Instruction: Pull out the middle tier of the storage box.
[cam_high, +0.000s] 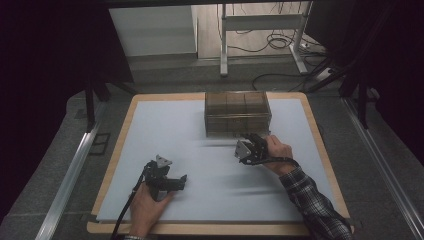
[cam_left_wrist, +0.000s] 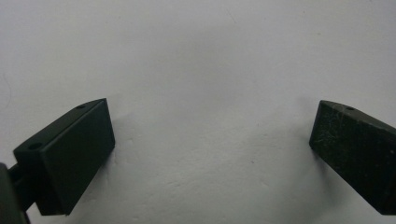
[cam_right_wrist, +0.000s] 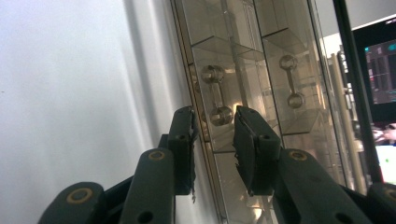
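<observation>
The smoky clear plastic drawer box (cam_high: 237, 112) sat at the far middle of the pale blue-white surface (cam_high: 165, 125), its drawer fronts facing me. My right claw (cam_right_wrist: 214, 128) was up against the near face, jaws a little apart, straddling the clear dumbbell-shaped drawer handle (cam_right_wrist: 215, 100) without yet biting it. I judged the step to be gripping that handle to pull the drawer. To do it well I needed to centre the bar between the jaws, close squarely, then draw straight toward me so the light box would not skid. My left claw (cam_left_wrist: 210, 154) rested wide apart over bare surface at near left, free to brace the box.
</observation>
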